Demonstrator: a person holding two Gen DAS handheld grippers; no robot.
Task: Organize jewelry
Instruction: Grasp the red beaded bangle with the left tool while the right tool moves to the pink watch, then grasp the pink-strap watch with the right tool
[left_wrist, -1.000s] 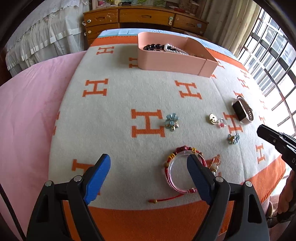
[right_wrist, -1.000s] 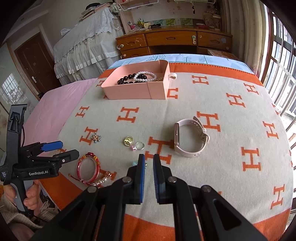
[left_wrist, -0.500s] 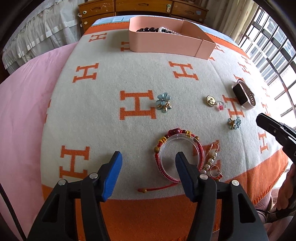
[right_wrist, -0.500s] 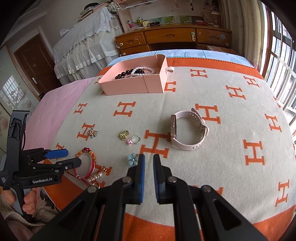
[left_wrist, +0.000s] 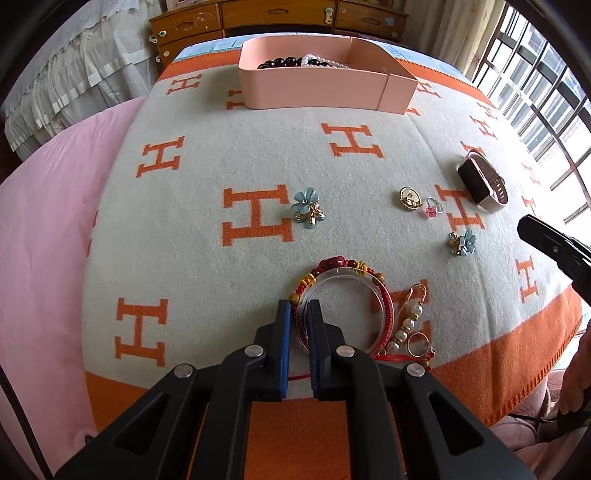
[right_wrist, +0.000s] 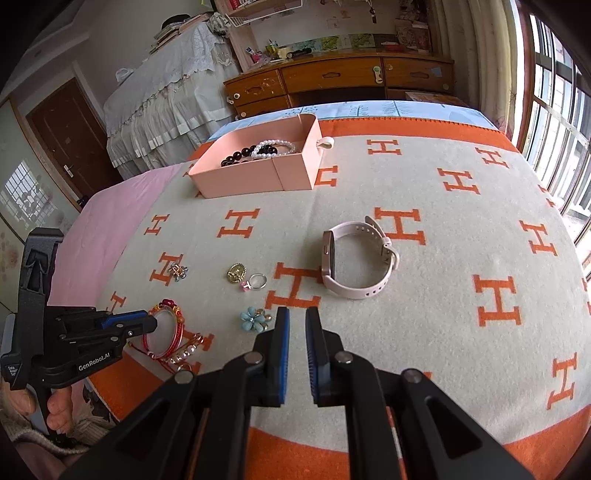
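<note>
Bed's orange-H cream wool blanket (left_wrist: 229, 155): left tongs (left_wrist: 298, 314) had just closed on red beaded string bracelet (left_wrist: 343, 273), lower centre, ready for pink rectangular box (left_wrist: 325, 86); right tongs (right_wrist: 297, 325) nearly together, empty.

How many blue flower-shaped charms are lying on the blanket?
2. One blue flower-shaped charm lies beside the central orange H; the other lies nearer the pink-strapped smartwatch. More could be hidden inside the pink box.

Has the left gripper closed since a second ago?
Yes. The left gripper was spread wide beside the red bracelet; its fingers now pinch the bracelet's left rim against the blanket.
</note>
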